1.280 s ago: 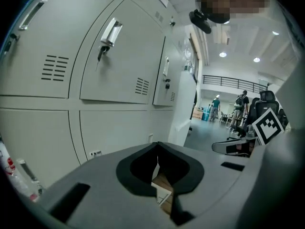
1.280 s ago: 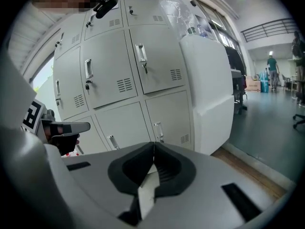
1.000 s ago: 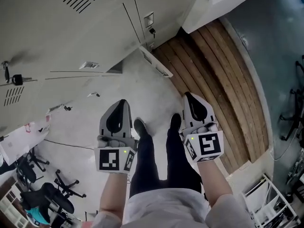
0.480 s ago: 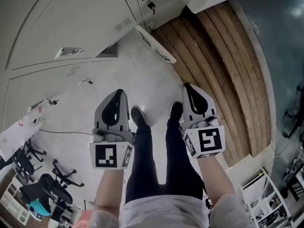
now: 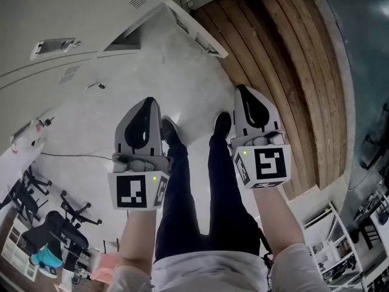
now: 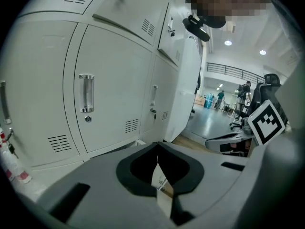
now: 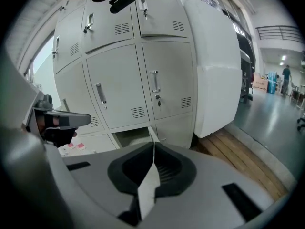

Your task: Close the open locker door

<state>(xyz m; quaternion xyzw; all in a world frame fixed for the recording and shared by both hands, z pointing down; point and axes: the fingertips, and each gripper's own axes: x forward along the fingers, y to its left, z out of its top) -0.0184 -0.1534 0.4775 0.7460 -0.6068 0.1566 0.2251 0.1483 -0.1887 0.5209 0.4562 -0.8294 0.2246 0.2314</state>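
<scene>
At the far left edge of the head view, black wheeled office chairs (image 5: 58, 224) are cut off by the frame and too small to make out in detail. Above them runs a bank of cream-white metal lockers (image 5: 73, 11), its upper rows out of sight. The grey left gripper (image 5: 151, 102) is clenched on nothing: in its own view the two jaws meet in a seam. Between the grippers, the person's dark-trousered legs (image 5: 182, 193) hide part of the pale floor. The open white locker door (image 5: 197, 26) belongs to a bottom-row compartment and stands swung out over the floor ahead, well apart from both grippers. In the right gripper view it shows edge-on, its lower part hidden behind the gripper body. The grey right gripper (image 5: 243, 91) is likewise clenched and empty. Right of it lie brown wooden floor planks (image 5: 279, 59). A white shelving rack (image 5: 337, 242) is cropped at the lower right corner.
</scene>
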